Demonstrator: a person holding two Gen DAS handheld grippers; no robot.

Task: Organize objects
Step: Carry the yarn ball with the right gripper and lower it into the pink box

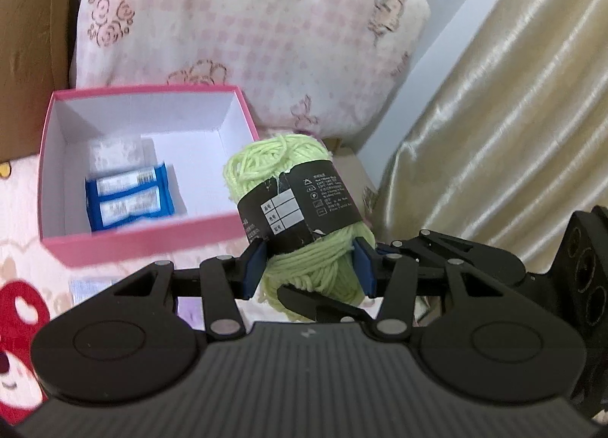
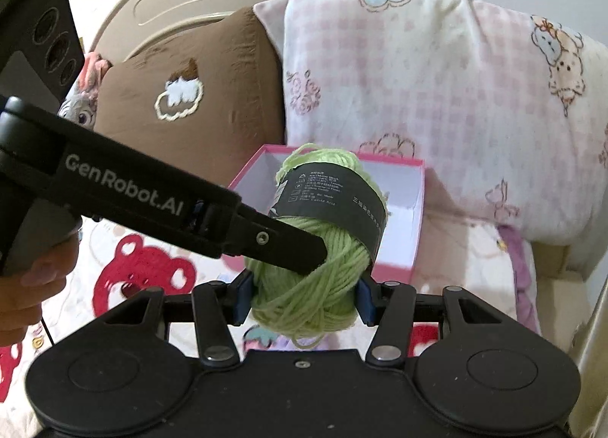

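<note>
Between both tools' (image 1: 309, 267) (image 2: 304, 299) pads: pale-green yarn skein (image 1: 304, 210), clamped; ahead, open pink cardboard box (image 1: 152, 236) already holds blue packets (image 1: 129, 198).

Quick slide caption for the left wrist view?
Both grippers clamp the green yarn skein beside the open pink box holding blue packets.

1. The blue packets (image 1: 127, 196) in the pink box (image 1: 144, 236) are blurred; their print cannot be read.
2. The green yarn skein (image 1: 304, 217) hides the box's near right corner in the left wrist view, and much of the box's inside in the right wrist view.
3. Small text on the skein's black label (image 2: 334, 202) is too fine to read.
4. The left gripper (image 2: 304, 252) covers part of the skein in the right wrist view.
5. The red bear print (image 1: 19, 328) on the bedspread is cut off by the left edge.
</note>
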